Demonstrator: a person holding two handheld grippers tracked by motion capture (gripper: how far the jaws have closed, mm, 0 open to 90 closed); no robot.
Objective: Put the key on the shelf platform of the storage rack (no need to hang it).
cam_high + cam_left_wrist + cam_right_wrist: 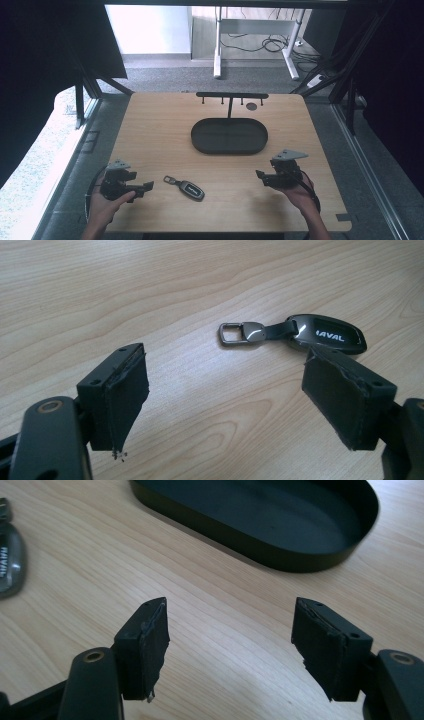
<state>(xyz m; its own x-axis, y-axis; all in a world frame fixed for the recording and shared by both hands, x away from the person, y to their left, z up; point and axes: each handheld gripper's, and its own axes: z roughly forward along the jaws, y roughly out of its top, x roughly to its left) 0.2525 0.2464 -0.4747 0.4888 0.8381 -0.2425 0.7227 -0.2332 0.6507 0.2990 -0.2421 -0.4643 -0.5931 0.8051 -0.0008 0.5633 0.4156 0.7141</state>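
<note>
Both pairs of fingers released and holding nothing, left gripper [142,189] just short of the car key fob [191,189] lying flat on the wooden surface [160,130], right gripper [261,176] farther off, near the oval black tray [200,141]

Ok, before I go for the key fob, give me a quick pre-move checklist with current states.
1. Key fob lies flat on the table, free of both grippers: ok.
2. Left gripper jaws open, nothing between them: ok.
3. Right gripper jaws apart and empty: ok.
4. Fob's metal loop reachable, nothing on it: ok.
5. Black tray empty, ready to take the fob: ok.
6. Hooks on the rack free: cannot tell.
</note>
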